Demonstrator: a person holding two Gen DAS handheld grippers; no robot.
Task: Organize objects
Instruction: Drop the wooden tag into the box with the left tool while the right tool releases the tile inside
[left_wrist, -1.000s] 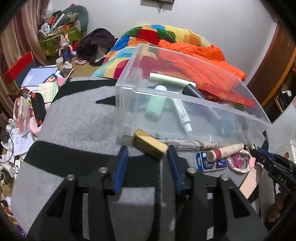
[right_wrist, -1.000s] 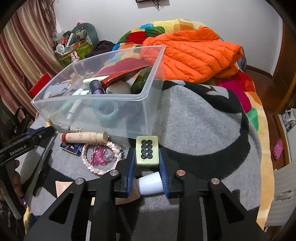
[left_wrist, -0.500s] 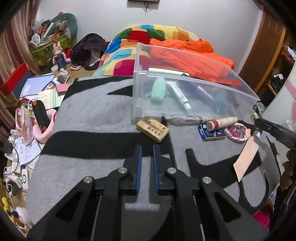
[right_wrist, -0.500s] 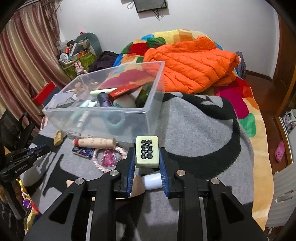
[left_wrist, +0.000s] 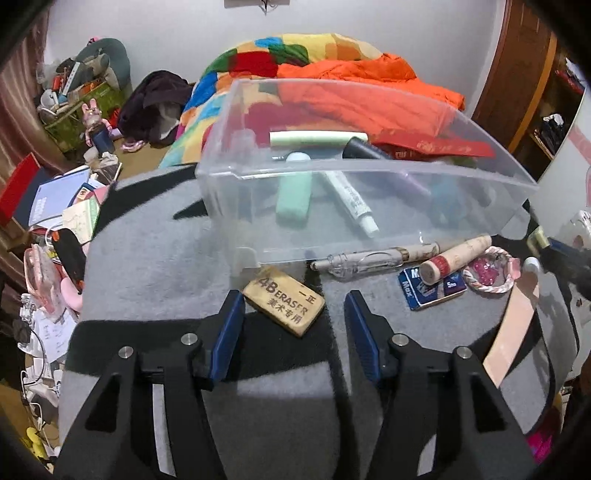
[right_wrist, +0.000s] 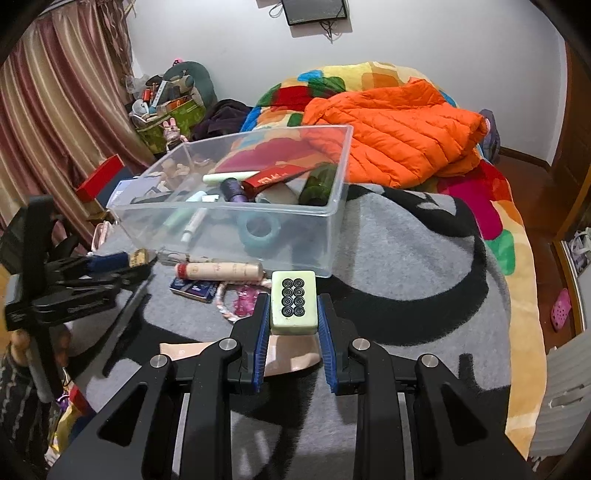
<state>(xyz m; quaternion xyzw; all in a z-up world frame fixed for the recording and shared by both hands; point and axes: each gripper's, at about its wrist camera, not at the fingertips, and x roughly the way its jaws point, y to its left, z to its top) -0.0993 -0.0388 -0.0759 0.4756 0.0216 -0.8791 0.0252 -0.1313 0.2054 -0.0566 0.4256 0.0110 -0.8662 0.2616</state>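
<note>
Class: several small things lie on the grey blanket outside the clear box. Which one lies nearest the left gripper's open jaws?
The tan eraser printed "4B ERASER"; it lies just ahead of the left gripper, unlike those farther right.

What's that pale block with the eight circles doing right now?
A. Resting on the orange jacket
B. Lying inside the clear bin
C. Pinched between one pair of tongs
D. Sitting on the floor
C: the block sits clamped between the right tongs, outside the bin.

Two hand-held grippers: the left gripper (left_wrist: 291, 325) and right gripper (right_wrist: 291, 328) share matte black angular frames, ribbed blue pads (left_wrist: 227, 336) and round silver screws (right_wrist: 360, 344); faint white lettering marks one side.
</note>
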